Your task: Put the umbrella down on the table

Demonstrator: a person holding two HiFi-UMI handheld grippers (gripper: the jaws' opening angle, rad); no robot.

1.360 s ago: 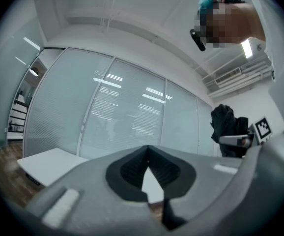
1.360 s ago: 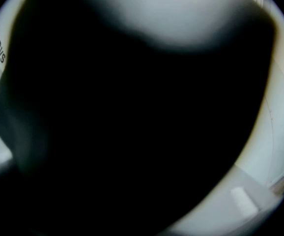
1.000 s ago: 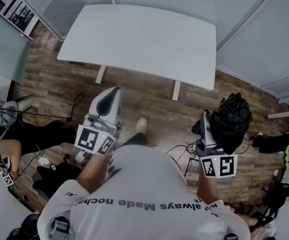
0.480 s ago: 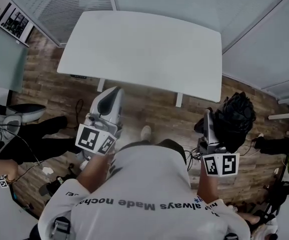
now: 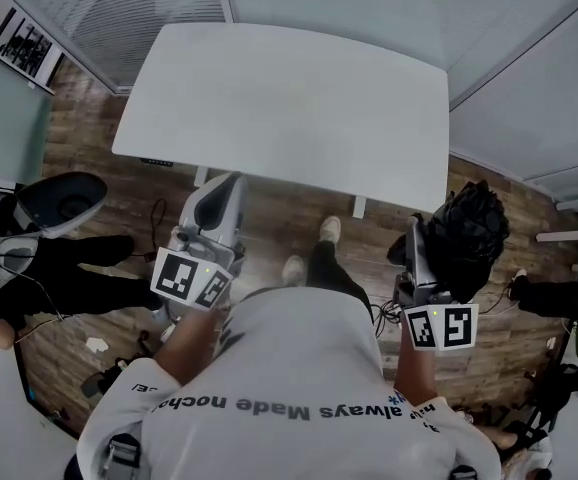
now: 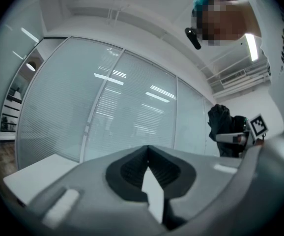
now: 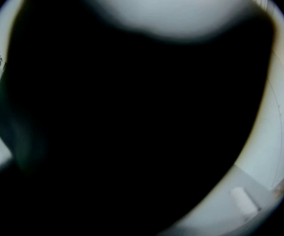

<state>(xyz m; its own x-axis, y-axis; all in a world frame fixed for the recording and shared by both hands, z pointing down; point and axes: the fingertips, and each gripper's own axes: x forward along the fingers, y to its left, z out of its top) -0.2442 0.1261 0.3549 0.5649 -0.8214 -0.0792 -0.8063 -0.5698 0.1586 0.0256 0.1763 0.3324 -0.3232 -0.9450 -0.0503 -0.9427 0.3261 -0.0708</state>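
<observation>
Since a second ago the person has stepped toward the white table (image 5: 289, 98). Its near edge now lies closer to both grippers, and a shoe (image 5: 329, 230) shows ahead. At 10 o'clock from the head view's centre, the left gripper (image 5: 231, 180) points at the table, jaws closed tip to tip on nothing. At 3 o'clock, the right gripper (image 5: 419, 240) has its jaws spread wide and clamped round the bundled black umbrella (image 5: 469, 233). The umbrella hangs over the wooden floor (image 5: 99, 158), with the table's near corner at its 11 o'clock.
</observation>
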